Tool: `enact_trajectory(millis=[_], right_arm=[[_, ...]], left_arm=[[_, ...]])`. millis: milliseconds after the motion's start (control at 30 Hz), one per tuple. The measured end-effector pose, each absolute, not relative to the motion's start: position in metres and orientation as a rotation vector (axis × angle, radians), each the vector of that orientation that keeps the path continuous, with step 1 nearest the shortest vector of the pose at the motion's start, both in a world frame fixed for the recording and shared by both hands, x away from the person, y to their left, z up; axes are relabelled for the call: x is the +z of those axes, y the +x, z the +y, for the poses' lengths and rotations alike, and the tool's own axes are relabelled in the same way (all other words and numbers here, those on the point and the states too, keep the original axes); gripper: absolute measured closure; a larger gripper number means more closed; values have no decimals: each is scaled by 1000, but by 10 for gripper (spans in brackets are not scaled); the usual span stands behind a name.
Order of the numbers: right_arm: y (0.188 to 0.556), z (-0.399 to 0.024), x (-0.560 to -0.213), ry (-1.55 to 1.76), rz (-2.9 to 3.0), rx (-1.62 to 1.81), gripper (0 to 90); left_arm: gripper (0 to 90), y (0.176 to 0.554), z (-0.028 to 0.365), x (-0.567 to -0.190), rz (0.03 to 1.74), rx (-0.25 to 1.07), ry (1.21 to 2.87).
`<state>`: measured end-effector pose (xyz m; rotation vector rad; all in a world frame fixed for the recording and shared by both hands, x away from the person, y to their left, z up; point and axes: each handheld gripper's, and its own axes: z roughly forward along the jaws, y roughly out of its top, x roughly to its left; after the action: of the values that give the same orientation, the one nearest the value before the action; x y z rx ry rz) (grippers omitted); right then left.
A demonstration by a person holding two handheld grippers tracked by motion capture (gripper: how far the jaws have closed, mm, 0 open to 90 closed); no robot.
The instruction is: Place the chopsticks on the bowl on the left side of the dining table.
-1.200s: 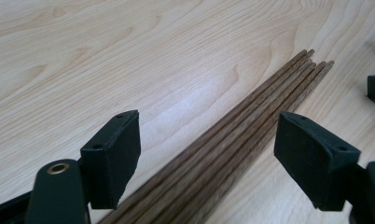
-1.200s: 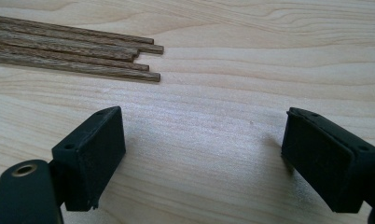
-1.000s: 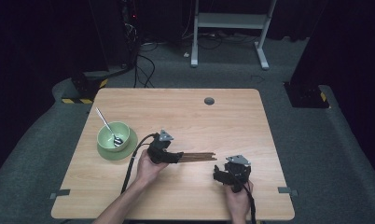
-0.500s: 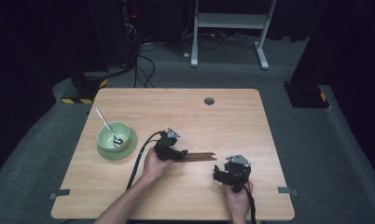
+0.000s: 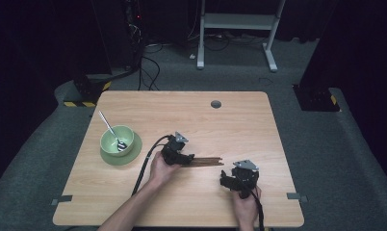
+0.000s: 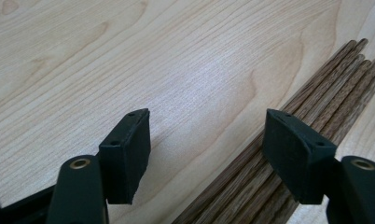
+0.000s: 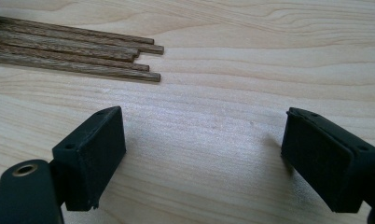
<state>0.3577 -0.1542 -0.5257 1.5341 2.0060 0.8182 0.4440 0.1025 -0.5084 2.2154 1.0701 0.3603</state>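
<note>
Left hand-held gripper sits low over the counter with its jaws apart; they have just been closing in, and nothing is pressed between the flat black pads. Its own view shows the bundle of dark wooden sticks running slantwise past and under the right-hand pad, with bare wood between the two pads. These sticks are thin, straight and round, with a coarse brown grain, and their near ends are cut off by the bottom of that view.

Right hand-held gripper rests just beyond the sticks' far tips, jaws wide apart over bare counter. Ahead of it and to its left, its view catches the blunt, uneven ends of the sticks, some reaching farther than others; how many there are is hard to count from above, where the high view shows them as one dark streak.

Pale, smooth, wood-grained, the counter has rounded corners. Well off behind the left hand-held gripper, a round green bowl stands on a green plate, a metal spoon leaning in it.
</note>
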Motion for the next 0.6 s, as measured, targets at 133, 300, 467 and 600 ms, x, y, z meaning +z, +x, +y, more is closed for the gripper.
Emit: enact_trajectory(millis=[133,300,467,600], right_arm=[[358,-154,-526,1534,2005,818,132],[358,-154,-526,1527,2008,817,132],[358,-154,-526,1529,2006,817,133],[358,-154,-526,1529,2005,817,133]], left_arm=[[337,445,103,-508,1066,365,2223],[337,445,103,-508,1064,370,2225],[341,445,104,-509,1069,374,2221],[348,444,107,-509,1076,382,2222]])
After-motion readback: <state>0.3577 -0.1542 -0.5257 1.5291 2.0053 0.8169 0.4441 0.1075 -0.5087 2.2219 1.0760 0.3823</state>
